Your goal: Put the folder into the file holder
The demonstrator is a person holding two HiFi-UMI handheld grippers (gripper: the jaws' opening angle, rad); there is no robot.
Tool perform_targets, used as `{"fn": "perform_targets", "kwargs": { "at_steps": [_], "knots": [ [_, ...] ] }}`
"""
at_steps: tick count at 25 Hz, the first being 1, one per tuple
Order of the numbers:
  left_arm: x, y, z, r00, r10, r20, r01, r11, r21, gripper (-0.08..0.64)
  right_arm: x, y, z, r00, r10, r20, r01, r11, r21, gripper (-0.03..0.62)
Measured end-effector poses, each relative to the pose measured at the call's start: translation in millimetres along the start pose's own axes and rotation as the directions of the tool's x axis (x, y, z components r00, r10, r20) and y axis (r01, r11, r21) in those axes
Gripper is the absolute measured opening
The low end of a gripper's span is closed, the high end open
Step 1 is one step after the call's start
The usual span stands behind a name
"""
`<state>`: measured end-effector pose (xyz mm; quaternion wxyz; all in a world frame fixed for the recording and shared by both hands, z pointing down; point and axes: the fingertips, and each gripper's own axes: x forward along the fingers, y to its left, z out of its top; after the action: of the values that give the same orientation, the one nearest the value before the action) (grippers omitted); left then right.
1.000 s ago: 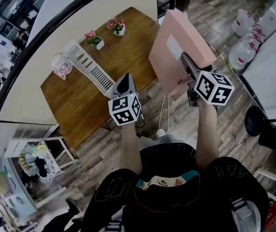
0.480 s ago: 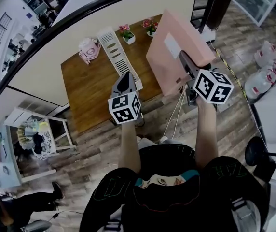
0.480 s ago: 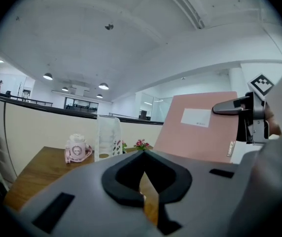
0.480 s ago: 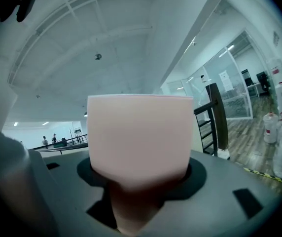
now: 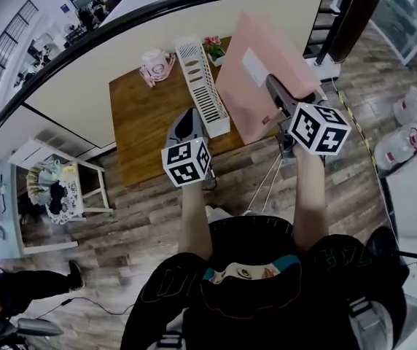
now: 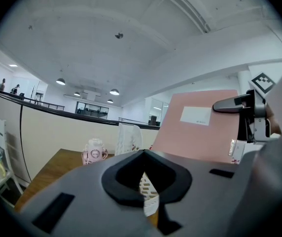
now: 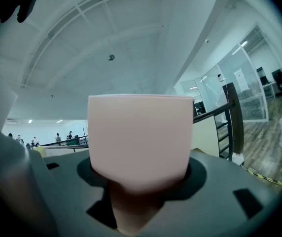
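My right gripper (image 5: 274,90) is shut on a large pink folder (image 5: 256,79) with a white label, holding it upright over the right end of the wooden table (image 5: 143,122). The folder (image 7: 138,132) fills the middle of the right gripper view, clamped in the right gripper (image 7: 138,181). A white slotted file holder (image 5: 203,86) lies on the table just left of the folder. My left gripper (image 5: 186,122) hovers shut and empty above the holder's near end. In the left gripper view the holder (image 6: 128,138) shows past the left gripper (image 6: 143,152), with the folder (image 6: 195,132) at right.
A pink cup-like toy (image 5: 155,65) and a small flower pot (image 5: 214,49) stand at the table's far side. A black handrail (image 5: 194,6) and cream wall run behind. A white side table (image 5: 55,188) stands at left, water jugs (image 5: 412,108) at right.
The table and file holder have shifted toward the middle of the head view and nearer. The folder, still gripped, now hangs over the table's right end beside the holder.
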<state>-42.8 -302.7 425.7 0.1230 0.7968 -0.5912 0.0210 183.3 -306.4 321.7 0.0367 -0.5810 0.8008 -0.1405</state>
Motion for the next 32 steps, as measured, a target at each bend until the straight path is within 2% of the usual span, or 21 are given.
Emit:
{"fn": "perform_targets", "kwargs": {
  "at_steps": [8,15,32],
  "knots": [
    [-18,29,8,0.999,0.037,0.031,-0.036,0.999,-0.028,0.0,11,42,4,0.999,0.049,-0.001,-0.049,0.998,-0.045,0.275],
    [-22,58,22,0.996,0.06,0.061,-0.056,0.996,-0.065,0.0,22,60,7,0.999,0.031,-0.022,-0.033,0.995,-0.094,0.275],
    [13,79,19,0.999,-0.007,0.038,0.01,0.996,-0.086,0.0,40,106,25,0.999,0.04,-0.028,-0.044,0.984,-0.172,0.278]
  ]
}}
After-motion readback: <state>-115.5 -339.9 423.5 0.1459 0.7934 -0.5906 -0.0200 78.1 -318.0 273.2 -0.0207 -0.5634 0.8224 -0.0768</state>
